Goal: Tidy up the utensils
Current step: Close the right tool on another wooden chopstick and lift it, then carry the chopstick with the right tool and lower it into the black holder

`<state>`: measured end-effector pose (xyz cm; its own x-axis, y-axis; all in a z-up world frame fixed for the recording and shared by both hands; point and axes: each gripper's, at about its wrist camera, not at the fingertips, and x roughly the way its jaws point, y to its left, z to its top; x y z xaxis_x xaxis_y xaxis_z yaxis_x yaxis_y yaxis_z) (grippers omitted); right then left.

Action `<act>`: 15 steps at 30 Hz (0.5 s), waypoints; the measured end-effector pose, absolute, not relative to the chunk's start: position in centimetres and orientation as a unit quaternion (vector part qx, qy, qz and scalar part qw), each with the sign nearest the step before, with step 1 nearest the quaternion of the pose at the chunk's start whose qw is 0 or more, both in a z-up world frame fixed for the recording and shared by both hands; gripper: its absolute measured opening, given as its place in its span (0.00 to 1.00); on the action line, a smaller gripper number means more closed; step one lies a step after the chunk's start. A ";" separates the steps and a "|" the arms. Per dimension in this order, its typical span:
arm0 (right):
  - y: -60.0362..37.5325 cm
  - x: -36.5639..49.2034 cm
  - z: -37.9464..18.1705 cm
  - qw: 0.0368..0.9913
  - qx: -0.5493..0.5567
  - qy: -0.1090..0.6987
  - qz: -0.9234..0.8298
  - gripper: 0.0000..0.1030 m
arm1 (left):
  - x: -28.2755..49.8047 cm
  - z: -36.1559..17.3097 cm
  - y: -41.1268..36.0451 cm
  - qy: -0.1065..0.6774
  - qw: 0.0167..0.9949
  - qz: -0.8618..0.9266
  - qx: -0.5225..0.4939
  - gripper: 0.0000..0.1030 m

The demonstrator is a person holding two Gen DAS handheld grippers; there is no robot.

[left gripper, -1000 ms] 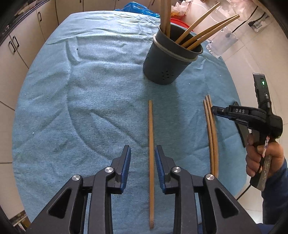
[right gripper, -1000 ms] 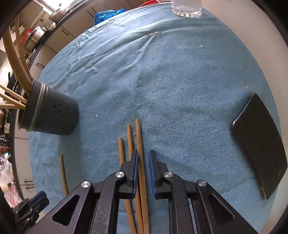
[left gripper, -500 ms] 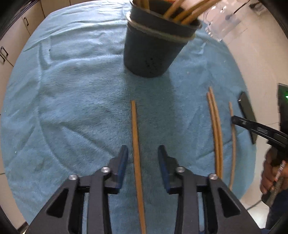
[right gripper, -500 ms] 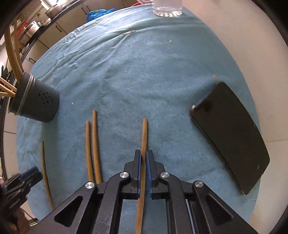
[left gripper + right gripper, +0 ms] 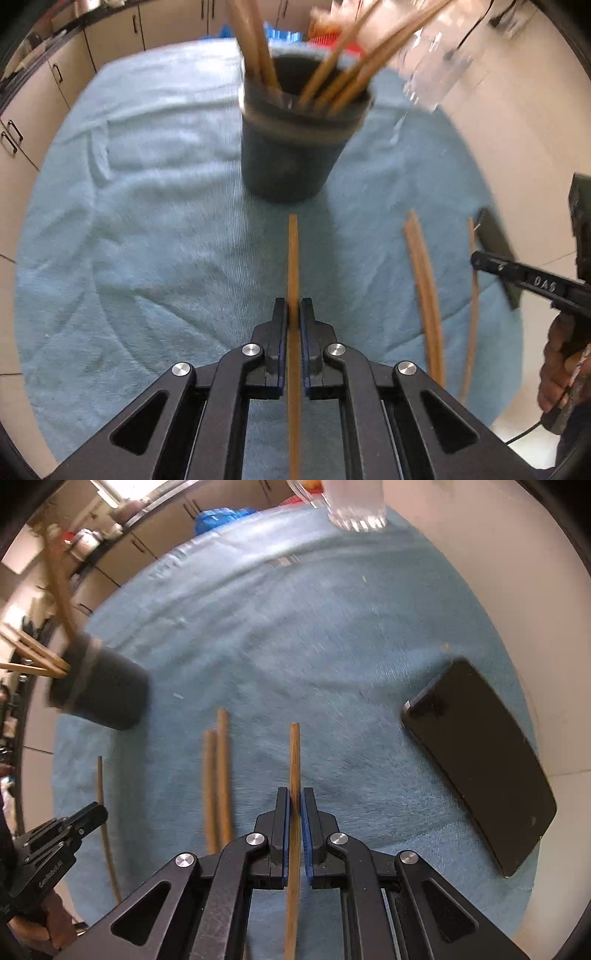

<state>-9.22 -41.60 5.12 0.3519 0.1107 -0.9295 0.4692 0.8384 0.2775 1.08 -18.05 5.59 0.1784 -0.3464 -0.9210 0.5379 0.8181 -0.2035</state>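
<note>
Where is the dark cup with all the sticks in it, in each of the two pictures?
Left wrist view: the dark cup stands upper middle, straight ahead of the left gripper.
Right wrist view: the dark cup sits at the left edge, leaning outward in the picture, sticks poking out to the left.
Shared landmark: the pair of loose sticks lying side by side on the blue towel.

Beige cabinets (image 5: 110, 33), pale tiled floor (image 5: 517, 147)

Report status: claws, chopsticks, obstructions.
Left claw just closed on one chopstick. Right claw shut on another chopstick. Holder unobstructed.
</note>
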 end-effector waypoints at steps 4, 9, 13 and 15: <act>-40.7 -10.1 9.0 0.816 0.255 0.509 -0.095 0.06 | 0.4 9.6 -16.6 0.529 0.794 -0.293 0.062 0.06; -39.6 -11.5 12.7 0.854 0.234 0.458 -0.086 0.06 | -0.4 13.1 -15.2 0.492 0.818 -0.295 0.052 0.06; -39.3 -12.2 13.8 0.864 0.234 0.438 -0.086 0.06 | -0.6 14.6 -15.3 0.481 0.822 -0.300 0.046 0.06; -39.2 -12.8 14.6 0.869 0.231 0.429 -0.087 0.06 | -1.1 15.2 -15.5 0.476 0.824 -0.303 0.047 0.06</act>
